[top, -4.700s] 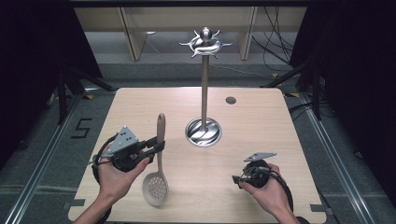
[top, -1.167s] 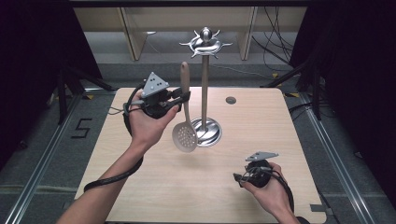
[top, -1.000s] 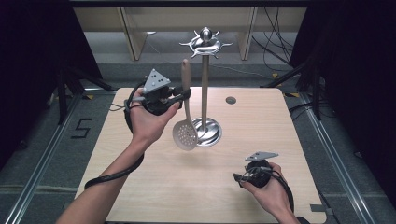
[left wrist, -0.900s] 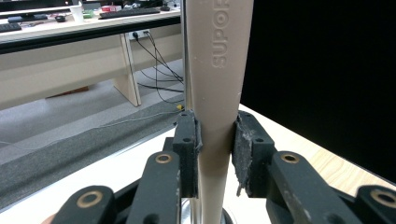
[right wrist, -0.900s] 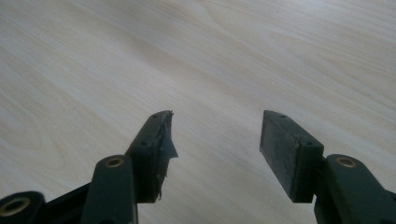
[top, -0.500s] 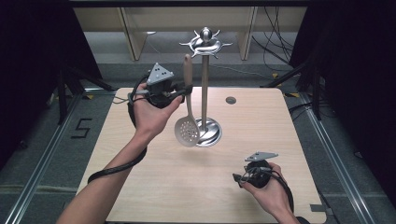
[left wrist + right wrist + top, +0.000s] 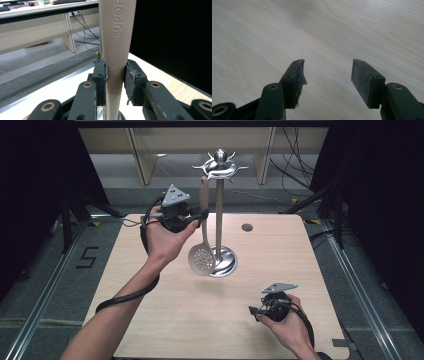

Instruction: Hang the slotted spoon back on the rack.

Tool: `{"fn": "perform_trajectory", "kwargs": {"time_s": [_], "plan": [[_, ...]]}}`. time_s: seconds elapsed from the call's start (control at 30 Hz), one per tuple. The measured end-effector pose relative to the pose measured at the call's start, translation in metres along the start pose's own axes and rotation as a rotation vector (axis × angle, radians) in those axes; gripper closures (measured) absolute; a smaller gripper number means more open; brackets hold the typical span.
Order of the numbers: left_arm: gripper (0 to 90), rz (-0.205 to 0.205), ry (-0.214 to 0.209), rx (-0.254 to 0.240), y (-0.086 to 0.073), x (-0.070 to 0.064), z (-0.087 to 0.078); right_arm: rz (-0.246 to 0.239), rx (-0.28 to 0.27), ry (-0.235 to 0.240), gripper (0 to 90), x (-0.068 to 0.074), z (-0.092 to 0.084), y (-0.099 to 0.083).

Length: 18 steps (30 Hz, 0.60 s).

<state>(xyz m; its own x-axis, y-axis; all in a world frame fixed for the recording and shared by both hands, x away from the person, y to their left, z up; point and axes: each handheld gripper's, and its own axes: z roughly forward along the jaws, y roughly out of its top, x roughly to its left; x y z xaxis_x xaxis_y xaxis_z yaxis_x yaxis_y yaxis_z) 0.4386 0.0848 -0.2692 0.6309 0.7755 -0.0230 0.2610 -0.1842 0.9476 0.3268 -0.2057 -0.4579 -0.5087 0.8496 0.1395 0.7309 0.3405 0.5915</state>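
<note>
Left gripper [image 7: 199, 215], upper centre, jaws clamped on spoon [image 7: 202, 251] handle; spoon hangs upright just left of stand [image 7: 219, 215] pole, bowl above stand base. Right gripper [image 7: 256, 310], lower right on table [image 7: 300, 255], jaws wide apart, holding nothing.

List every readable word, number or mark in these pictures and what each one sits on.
"SUPOR": raised letters running along the spoon handle, cut off at the top edge of the left gripper view, so more letters may follow.
"5": black mark on the floor left of the table.
The spoon is clamped in the left gripper. Nothing else readable.
</note>
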Motion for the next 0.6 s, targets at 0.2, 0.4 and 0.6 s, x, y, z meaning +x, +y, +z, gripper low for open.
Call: {"fn": "perform_trajectory", "kwargs": {"time_s": [0.2,0.4,0.6], "plan": [[71.6,-0.004,-0.004,0.015,-0.001,0.001,0.006,-0.017,-0.005,-0.005,44.0,-0.002,0.0,0.0],[70.2,0.008,-0.005,-0.006,0.0,0.0,0.01,-0.021,-0.009,-0.006,44.1,-0.002,0.0,0.0],[45.8,0.034,-0.02,-0.068,-0.003,0.002,0.001,-0.02,-0.009,-0.001,43.7,-0.003,0.0,0.0]]}}
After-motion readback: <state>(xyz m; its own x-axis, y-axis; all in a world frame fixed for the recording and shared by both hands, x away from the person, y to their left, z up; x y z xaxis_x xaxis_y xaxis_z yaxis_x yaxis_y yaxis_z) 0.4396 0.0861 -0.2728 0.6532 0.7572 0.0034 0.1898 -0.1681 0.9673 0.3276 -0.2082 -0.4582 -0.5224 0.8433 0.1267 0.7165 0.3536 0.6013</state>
